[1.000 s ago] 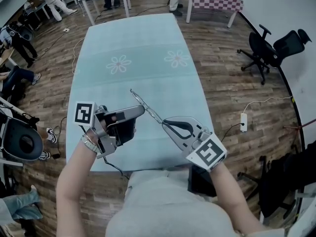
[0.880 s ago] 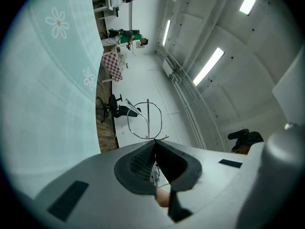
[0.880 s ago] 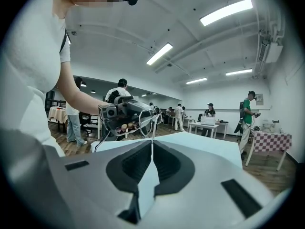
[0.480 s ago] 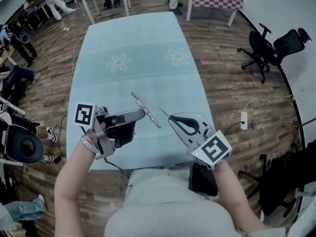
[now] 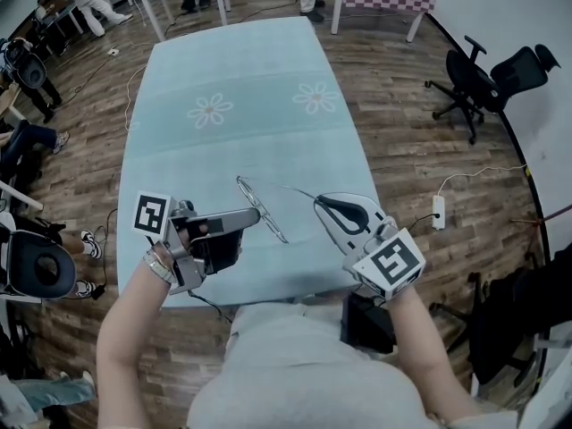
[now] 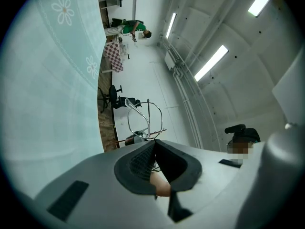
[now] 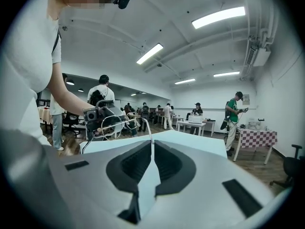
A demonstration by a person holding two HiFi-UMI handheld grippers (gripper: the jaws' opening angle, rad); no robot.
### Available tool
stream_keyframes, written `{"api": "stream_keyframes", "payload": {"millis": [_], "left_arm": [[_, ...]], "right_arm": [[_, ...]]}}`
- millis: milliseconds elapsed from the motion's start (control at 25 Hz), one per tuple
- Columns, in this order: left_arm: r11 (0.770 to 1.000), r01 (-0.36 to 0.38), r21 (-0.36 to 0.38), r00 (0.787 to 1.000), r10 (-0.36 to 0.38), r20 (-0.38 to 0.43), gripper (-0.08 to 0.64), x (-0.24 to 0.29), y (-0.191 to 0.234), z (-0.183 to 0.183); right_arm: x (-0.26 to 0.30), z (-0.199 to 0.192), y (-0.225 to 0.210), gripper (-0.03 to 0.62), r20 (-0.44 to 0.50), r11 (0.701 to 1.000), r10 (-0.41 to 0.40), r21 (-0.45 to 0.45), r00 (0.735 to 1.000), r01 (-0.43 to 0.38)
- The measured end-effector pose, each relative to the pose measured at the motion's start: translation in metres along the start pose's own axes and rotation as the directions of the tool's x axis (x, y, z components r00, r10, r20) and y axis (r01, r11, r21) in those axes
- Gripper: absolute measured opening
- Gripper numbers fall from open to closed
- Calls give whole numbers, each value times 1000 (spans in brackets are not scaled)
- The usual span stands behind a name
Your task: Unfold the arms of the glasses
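Thin wire-framed glasses (image 5: 271,220) hang in the air over the near end of the pale blue table (image 5: 223,88). My left gripper (image 5: 256,214) is shut on the frame, and in the left gripper view the lens rims (image 6: 145,119) stick out just past its closed jaws (image 6: 155,146). My right gripper (image 5: 317,200) is shut on the end of one arm (image 5: 290,190), which runs out sideways from the frame. In the right gripper view that arm (image 7: 148,132) leads from the closed jaws (image 7: 152,146) to the lenses (image 7: 114,124) and the left gripper beyond.
The cloth has two flower prints (image 5: 210,110) further up. Black office chairs (image 5: 483,74) and a power strip (image 5: 437,211) are on the wooden floor to the right. A chair (image 5: 36,266) and several people are at the left, with white tables at the back.
My right gripper has moved right and slightly away, swinging the held arm out from the frame. The left gripper with the frame has shifted a little nearer and lower.
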State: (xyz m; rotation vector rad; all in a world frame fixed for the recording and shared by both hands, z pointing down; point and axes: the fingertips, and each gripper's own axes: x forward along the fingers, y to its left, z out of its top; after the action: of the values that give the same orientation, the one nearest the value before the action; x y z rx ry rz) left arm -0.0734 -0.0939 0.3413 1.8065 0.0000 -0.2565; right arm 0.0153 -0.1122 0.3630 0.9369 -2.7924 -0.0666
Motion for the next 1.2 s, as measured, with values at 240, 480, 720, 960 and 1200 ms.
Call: {"api": "stream_keyframes", "payload": {"millis": [240, 480, 720, 960, 1200], "left_arm": [[1000, 10, 2, 999, -10, -34, 9, 1, 1, -10], [1000, 14, -1, 998, -14, -53, 9, 5, 1, -15], [1000, 20, -13, 997, -21, -72, 9, 4, 2, -17], [1000, 25, -19, 995, -26, -94, 9, 1, 2, -23], [999, 29, -14, 992, -31, -125, 9, 1, 4, -30]], "right_arm": [[-3, -3, -7, 17, -3, 1000, -19, 6, 1000, 19], [-2, -1, -19, 17, 2, 999, -36, 3, 999, 36], [7, 3, -36, 18, 0, 998, -63, 9, 998, 63], [11, 3, -38, 18, -3, 997, -72, 12, 997, 72], [14, 4, -39, 18, 3, 996, -86, 16, 996, 86]]}}
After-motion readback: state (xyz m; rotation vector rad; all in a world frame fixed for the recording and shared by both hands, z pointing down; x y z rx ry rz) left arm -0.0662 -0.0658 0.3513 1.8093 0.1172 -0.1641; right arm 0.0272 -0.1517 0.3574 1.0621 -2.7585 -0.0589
